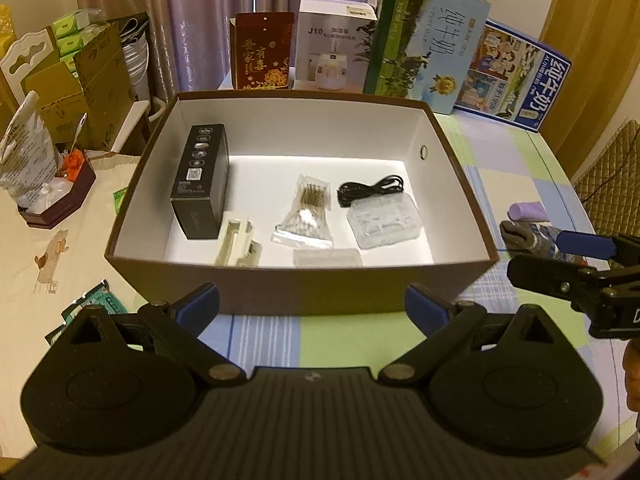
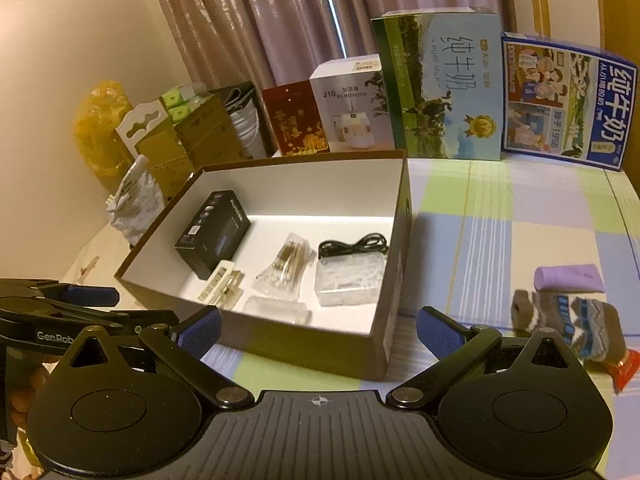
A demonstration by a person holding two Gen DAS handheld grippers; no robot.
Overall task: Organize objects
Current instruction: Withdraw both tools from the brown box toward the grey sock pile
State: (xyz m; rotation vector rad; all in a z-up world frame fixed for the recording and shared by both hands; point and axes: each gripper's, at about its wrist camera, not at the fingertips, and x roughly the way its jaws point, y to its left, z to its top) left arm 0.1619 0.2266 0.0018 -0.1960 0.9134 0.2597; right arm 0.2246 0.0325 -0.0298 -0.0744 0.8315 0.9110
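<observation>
The folded sock and the purple roll just behind it lie on the tablecloth to the right of the open storage box, each with its long axis running left to right, so the right gripper is judged the nearer tool and would have to swing rightward to reach them. Both it and the left gripper hover before the box's near wall, jaws spread wide and holding nothing

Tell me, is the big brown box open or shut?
Open. The brown box has no lid on, so its white inside shows, with the black box and black cable lying in it.
</observation>
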